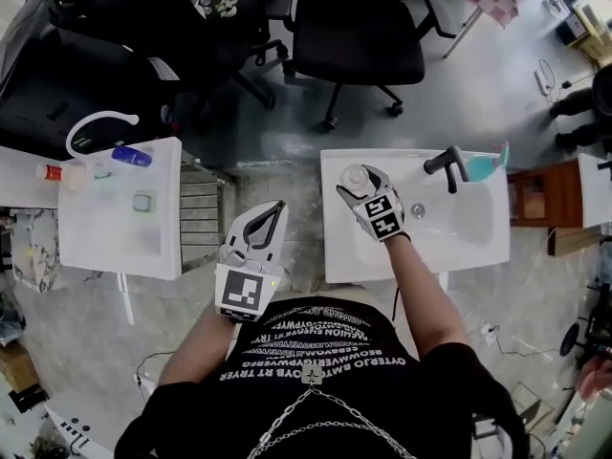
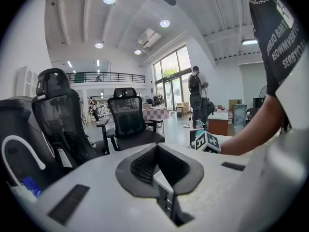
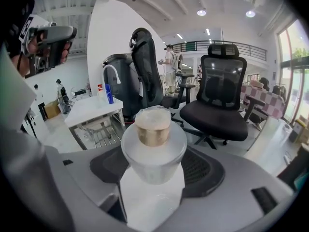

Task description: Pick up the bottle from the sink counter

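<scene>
**What the views keep from us**

In the head view the bottle point(image 1: 354, 173) shows only its top, because the right gripper point(image 1: 358, 184) covers its body. In the right gripper view the lower part of the bottle lies down between the jaws, so its base cannot be seen. The person's right arm point(image 1: 416, 275) covers part of the sink counter point(image 1: 478, 247).

In the left gripper view the body of the left gripper point(image 2: 155, 153) hides most of the counter. Of the right gripper only the marker cube point(image 2: 206, 141) shows there.

On the side table point(image 1: 115, 247), the blue item point(image 1: 131, 156) and the red-capped item point(image 1: 48, 172) are too small to name. The top edge cuts off the office chair point(image 1: 359, 27).
</scene>
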